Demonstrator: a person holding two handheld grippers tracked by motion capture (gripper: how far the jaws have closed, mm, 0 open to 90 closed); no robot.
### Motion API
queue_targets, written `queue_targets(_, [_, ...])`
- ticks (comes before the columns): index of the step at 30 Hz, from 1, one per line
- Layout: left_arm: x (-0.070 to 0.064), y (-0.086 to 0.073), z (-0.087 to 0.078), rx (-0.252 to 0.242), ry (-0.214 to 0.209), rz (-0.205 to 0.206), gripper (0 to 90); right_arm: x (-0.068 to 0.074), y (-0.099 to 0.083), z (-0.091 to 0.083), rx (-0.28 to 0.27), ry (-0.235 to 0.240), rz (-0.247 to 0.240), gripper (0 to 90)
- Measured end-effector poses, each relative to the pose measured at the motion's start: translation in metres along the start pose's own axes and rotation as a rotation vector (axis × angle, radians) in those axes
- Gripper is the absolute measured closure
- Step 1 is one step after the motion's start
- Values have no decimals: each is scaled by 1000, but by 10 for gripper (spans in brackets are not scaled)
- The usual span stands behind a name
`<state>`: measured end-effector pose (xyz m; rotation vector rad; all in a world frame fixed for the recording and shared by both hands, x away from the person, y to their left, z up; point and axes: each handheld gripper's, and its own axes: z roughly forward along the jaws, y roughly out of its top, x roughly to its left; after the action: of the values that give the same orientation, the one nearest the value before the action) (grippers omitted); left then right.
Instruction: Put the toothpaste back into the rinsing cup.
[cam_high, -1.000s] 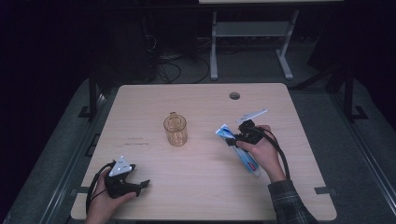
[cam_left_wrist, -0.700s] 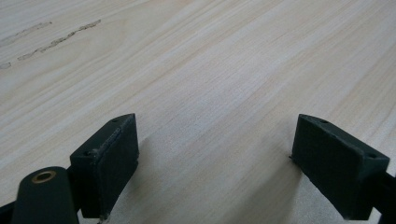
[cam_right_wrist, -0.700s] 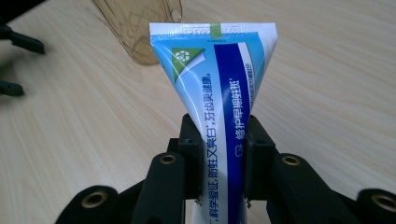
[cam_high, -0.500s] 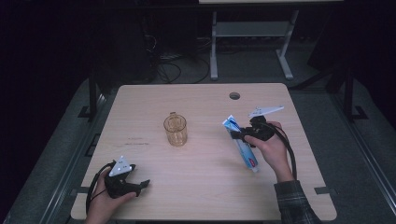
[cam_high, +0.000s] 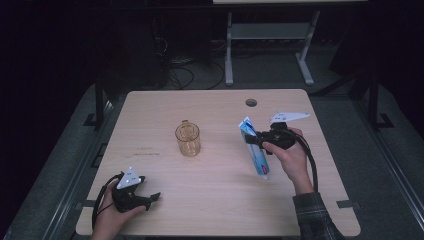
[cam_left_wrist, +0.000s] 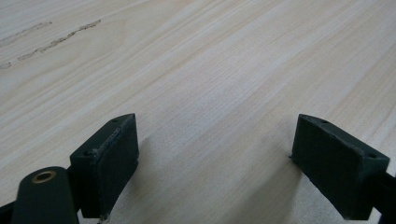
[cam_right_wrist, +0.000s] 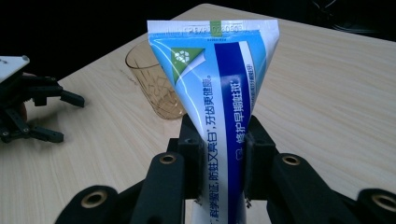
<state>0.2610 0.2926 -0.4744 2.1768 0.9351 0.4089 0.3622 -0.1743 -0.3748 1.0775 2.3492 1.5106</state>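
A blue and white toothpaste tube (cam_high: 256, 150) hangs lifted above the table's right side, crimped end up. My right gripper (cam_high: 256, 141) is shut on it; in the right gripper view the tube (cam_right_wrist: 219, 93) rises between the jaws, which press its sides. An amber glass cup (cam_high: 188, 138) stands upright at mid-table, and it appears behind the tube as the cup (cam_right_wrist: 156, 79). My left gripper (cam_high: 150, 199) rests open on the near left of the table, its pads (cam_left_wrist: 109, 163) wide apart over bare wood.
The light wooden table (cam_high: 215, 200) has a round cable hole (cam_high: 251, 102) at its far edge and faint scuff marks (cam_high: 145, 151) left of the cup. Dark floor, cables and a metal stand's legs (cam_high: 270, 45) lie beyond the far edge.
My right gripper has carried the toothpaste tube up and to the right, and the tube now hangs more upright. The left gripper has stayed still.
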Motion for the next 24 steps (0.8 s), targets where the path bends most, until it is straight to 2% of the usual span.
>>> queue_targets(24, [0,0,0,0,0,0,140,10,36,14,-57,17,-40,729])
